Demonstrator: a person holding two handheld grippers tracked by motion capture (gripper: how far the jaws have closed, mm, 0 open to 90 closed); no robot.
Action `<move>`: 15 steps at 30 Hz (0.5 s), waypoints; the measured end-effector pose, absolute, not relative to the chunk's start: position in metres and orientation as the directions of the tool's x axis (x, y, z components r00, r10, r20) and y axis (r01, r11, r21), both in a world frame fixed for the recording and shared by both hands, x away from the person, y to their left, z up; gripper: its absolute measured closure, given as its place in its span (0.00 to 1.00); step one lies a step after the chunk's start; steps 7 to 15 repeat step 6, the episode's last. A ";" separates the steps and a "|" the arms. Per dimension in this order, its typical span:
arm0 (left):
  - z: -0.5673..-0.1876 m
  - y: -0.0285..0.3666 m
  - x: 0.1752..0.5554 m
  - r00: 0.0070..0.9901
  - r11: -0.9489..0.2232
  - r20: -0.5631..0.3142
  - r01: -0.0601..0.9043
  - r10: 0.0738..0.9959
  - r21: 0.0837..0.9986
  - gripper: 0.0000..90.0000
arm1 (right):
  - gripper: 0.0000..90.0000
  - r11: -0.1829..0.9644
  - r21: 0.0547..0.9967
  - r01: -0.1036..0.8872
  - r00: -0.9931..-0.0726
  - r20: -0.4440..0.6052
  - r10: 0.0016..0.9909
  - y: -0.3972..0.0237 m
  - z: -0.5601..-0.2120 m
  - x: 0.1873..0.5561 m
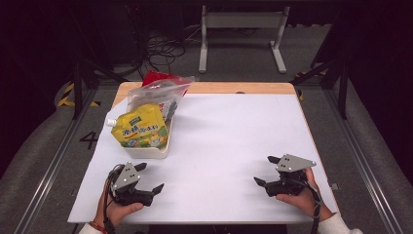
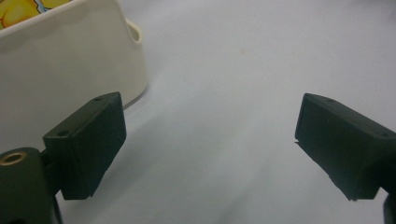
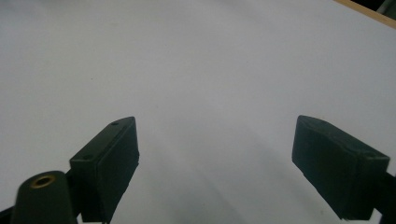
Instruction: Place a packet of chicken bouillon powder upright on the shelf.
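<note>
1. A cream tub (image 1: pixel 146 148) is seen on the left part of the table, near the left edge of the white sheet (image 1: pixel 219 141); in the left gripper view its pale wall (image 2: pixel 70 60) rises at the upper left.
2. A yellow spouted pouch (image 1: pixel 139 129) is laid in the tub, its white spout pointing left, and a yellow corner of it (image 2: pixel 18 9) is glimpsed over the tub's rim.
3. A clear zip bag with a red top (image 1: pixel 163 92) is propped against the far side of the tub, reaching over the wooden table edge (image 1: pixel 243 88).
4. The left gripper (image 1: pixel 152 178) is held just near of the tub, apart from it, on the near left of the sheet; its jaws are spread wide and nothing is between them.
5. In the left gripper view the bare sheet is seen between the two black jaws, with the tub just beyond the left one.
6. The right gripper (image 1: pixel 267 170) is held at the near right of the sheet, well apart from the tub, its jaws also spread wide and empty.
7. In the right gripper view bare white sheet (image 3: pixel 210 93) lies ahead, with a strip of wood at the far right corner.
</note>
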State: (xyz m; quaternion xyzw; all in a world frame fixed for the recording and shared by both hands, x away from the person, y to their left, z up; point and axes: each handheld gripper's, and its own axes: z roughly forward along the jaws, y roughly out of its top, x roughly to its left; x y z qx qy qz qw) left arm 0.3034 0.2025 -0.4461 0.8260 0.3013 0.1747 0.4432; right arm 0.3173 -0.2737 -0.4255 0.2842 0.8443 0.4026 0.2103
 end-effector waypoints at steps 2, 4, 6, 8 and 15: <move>-0.446 0.202 0.304 0.761 -0.426 0.018 0.344 0.648 0.837 0.11 | 0.16 0.513 0.800 0.311 -0.748 -0.127 0.651 -0.274 -0.426 0.317; -0.447 0.200 0.305 0.766 -0.427 0.014 0.342 0.642 0.837 0.11 | 0.16 0.509 0.802 0.313 -0.748 -0.122 0.653 -0.275 -0.426 0.317; -0.447 0.198 0.306 0.769 -0.439 0.022 0.341 0.639 0.831 0.10 | 0.16 0.511 0.801 0.312 -0.747 -0.126 0.653 -0.276 -0.426 0.317; -0.447 0.198 0.306 0.769 -0.439 0.022 0.341 0.639 0.831 0.10 | 0.16 0.511 0.801 0.312 -0.747 -0.126 0.653 -0.276 -0.426 0.317; -0.447 0.198 0.306 0.769 -0.439 0.022 0.341 0.639 0.831 0.10 | 0.16 0.511 0.801 0.312 -0.747 -0.126 0.653 -0.276 -0.426 0.317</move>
